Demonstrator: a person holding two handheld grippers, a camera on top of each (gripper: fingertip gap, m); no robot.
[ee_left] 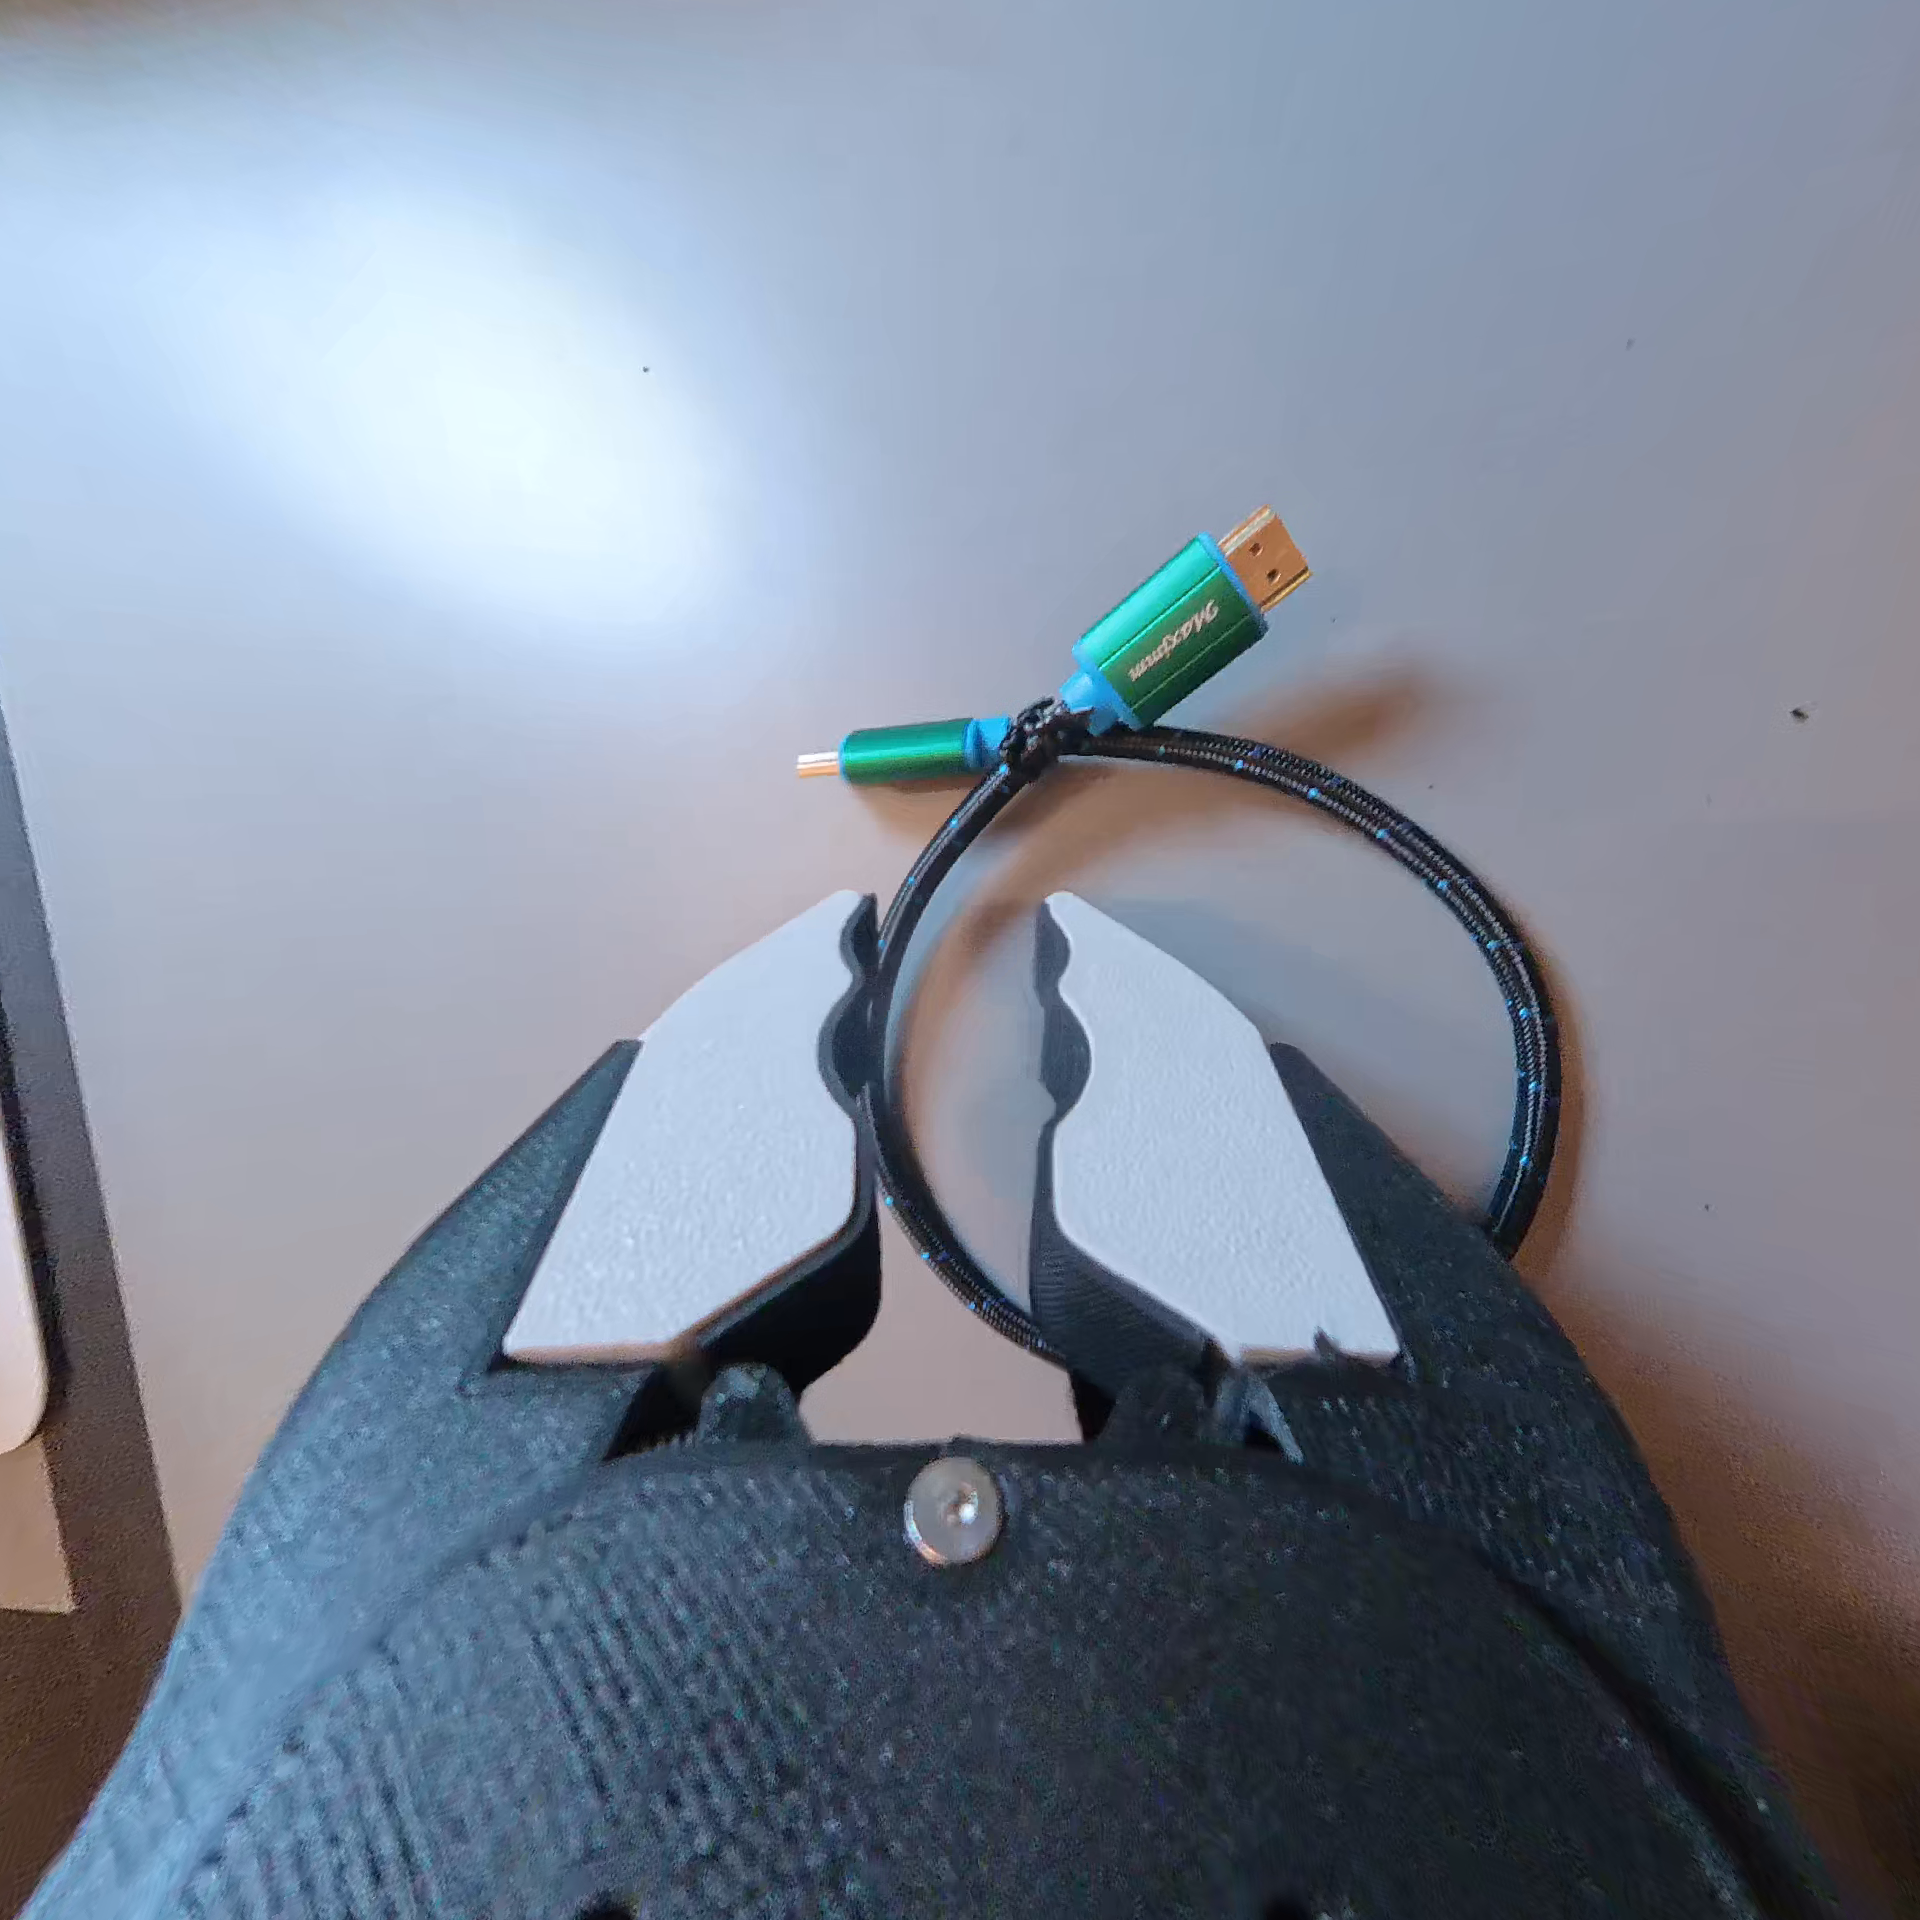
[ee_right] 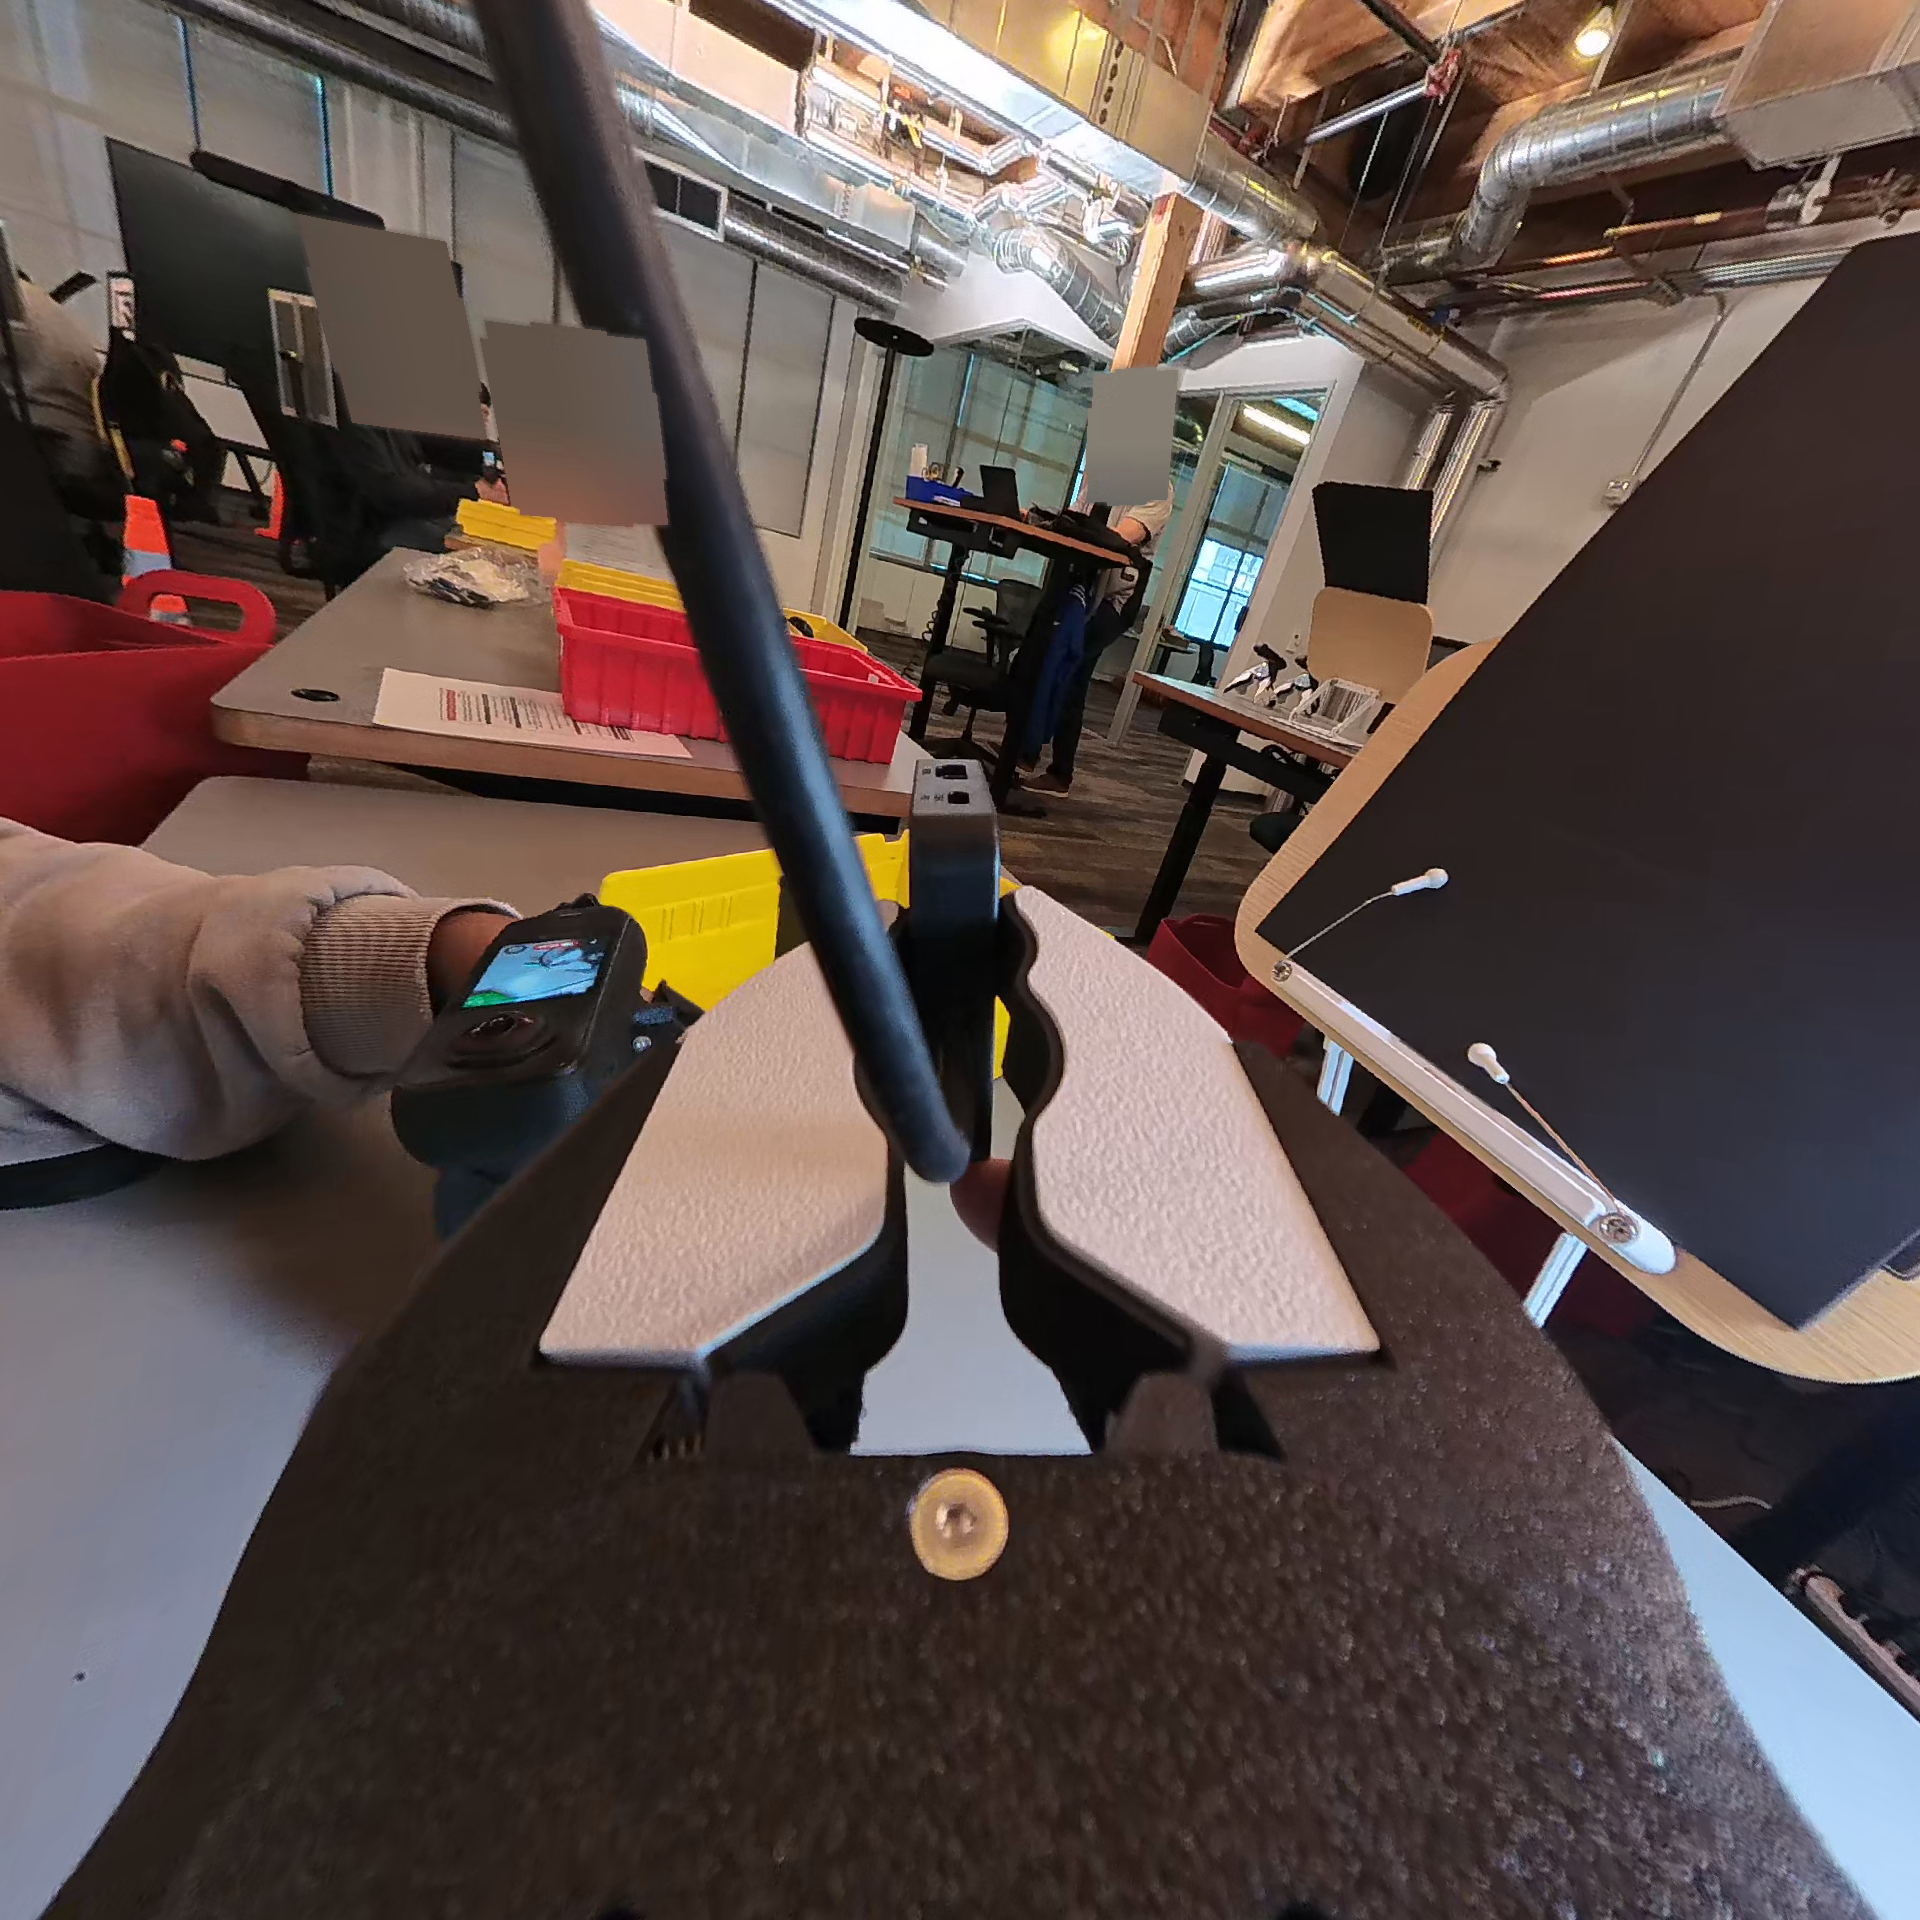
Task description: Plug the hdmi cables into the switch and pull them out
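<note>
In the left wrist view a short braided black HDMI cable [ee_left: 1527, 1039] lies in a loop on the grey table [ee_left: 520, 727]. Its two green plugs, one larger in view [ee_left: 1169, 634] and one smaller [ee_left: 904, 753], cross at the far side of the loop. My left gripper [ee_left: 958, 914] is open just above the loop's near side, and the cable runs along its left finger's inner edge. In the right wrist view my right gripper [ee_right: 956, 925] is shut on the black switch [ee_right: 951, 852], held upright on edge with ports at its top. A thick black cable [ee_right: 727, 582] rises from its near end.
The left gripper's camera [ee_right: 530, 997] and a grey-sleeved arm [ee_right: 187, 997] show left of the switch. A yellow bin [ee_right: 727, 914] stands behind it. A black board on a wooden stand [ee_right: 1662, 779] leans at the right. Red bins [ee_right: 727, 675] sit on the far table. The left gripper's tips are roughly 25 cm from the right gripper's.
</note>
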